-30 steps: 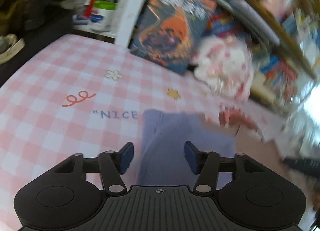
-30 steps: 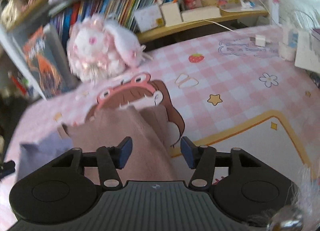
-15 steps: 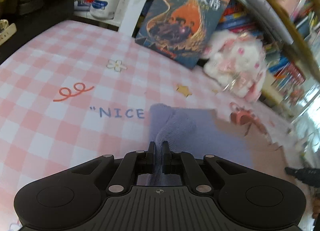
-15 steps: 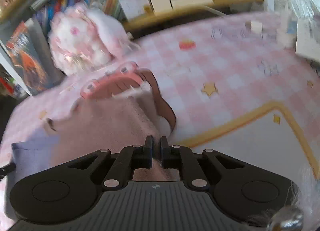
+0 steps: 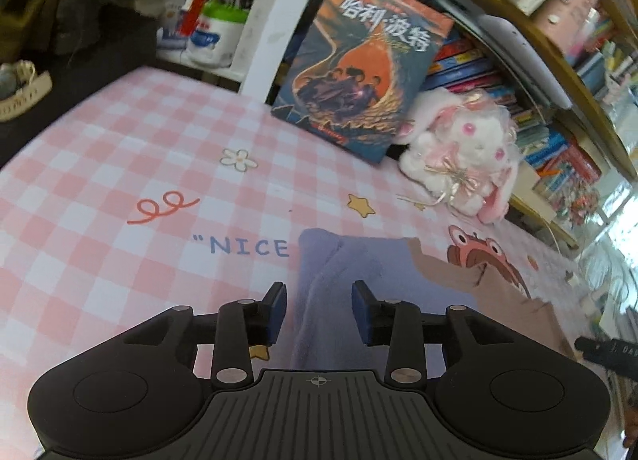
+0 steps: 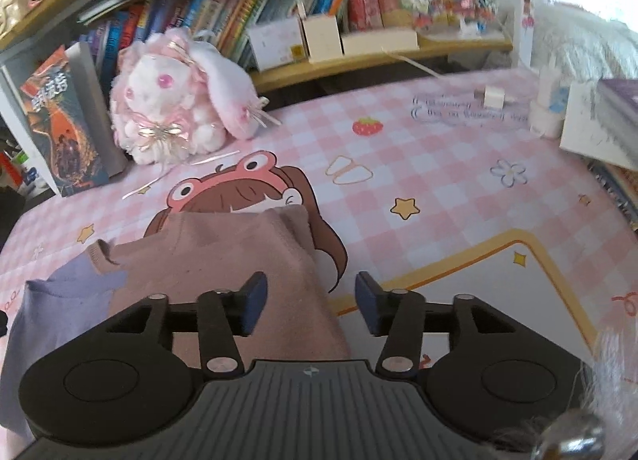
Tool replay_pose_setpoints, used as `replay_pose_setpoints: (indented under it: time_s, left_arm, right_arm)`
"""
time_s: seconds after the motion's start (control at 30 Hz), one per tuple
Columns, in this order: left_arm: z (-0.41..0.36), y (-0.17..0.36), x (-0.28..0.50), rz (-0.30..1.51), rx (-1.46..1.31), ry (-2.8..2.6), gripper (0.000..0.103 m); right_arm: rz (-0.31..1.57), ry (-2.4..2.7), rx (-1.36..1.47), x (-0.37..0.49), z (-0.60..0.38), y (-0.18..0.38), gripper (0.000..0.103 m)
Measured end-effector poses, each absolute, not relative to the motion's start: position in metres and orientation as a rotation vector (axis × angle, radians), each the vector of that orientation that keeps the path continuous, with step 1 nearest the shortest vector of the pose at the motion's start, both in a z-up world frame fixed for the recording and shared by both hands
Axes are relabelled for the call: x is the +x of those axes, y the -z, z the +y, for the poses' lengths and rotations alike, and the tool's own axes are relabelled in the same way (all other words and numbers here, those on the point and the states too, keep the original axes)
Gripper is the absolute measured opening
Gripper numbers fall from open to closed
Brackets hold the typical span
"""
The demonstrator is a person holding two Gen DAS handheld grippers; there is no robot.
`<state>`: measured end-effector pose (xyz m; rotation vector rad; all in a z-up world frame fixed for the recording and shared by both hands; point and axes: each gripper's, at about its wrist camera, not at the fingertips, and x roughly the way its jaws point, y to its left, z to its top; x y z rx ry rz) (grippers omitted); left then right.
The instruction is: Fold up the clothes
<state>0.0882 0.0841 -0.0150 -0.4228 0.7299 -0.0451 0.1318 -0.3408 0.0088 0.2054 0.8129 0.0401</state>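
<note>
The garment (image 6: 223, 260), a knit piece in dusty pink with a lavender section on one side, lies flat on the pink checked table cover (image 5: 119, 165), and everything else is placed from it here. Left gripper (image 5: 319, 312): jaws apart, blue pads straddling a raised crease in the lavender part of the garment, no cloth pinched between them. Right gripper (image 6: 307, 300): jaws likewise spread, poised over the pink part at its near right edge; one pad is above cloth, the other above bare cover. Whether either set of pads touches the fabric cannot be told. The garment's far edge overlaps a printed cartoon figure with a frog hat (image 6: 243, 185) on the cover. Beyond that figure, farther from the garment, sits a white and pink plush rabbit (image 6: 175, 101), upright against the bookshelf (image 6: 359, 57). Just beside the rabbit, on the lavender side of the garment, a book with an orange cover (image 5: 359, 65) leans against a white post. The printed word "NICE" (image 5: 247, 246) sits on the cover, touching the lavender edge in the left wrist view. A printed strawberry (image 6: 367, 126) lies well beyond the pink side.
</note>
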Motion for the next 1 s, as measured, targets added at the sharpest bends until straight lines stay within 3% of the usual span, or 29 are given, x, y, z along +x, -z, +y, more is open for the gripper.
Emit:
replay_pose_setpoints:
  time_s: [0.07, 0.17, 0.63, 0.73, 1.0]
  left_arm:
    - [0.079, 0.012, 0.081, 0.725, -0.403, 0.048, 0.048]
    - [0.071, 0.008, 0.071, 0.719, -0.374, 0.051, 0.049]
    - [0.025, 0.007, 0.028, 0.754, -0.319, 0.039, 0.053]
    - [0.007, 0.006, 0.019, 0.764, -0.302, 0.060, 0.063]
    - [-0.042, 0.010, -0.004, 0.819, -0.235, 0.022, 0.069]
  right_arm:
    - [0.797, -0.045, 0.198, 0.122, -0.336, -0.013, 0.055]
    - [0.786, -0.054, 0.184, 0.108, -0.329, -0.014, 0.062]
    - [0.837, -0.160, 0.071, 0.056, -0.302, -0.001, 0.076]
    - [0.845, -0.184, 0.037, 0.049, -0.305, 0.000, 0.079]
    - [0.859, -0.231, -0.001, 0.031, -0.324, 0.001, 0.084]
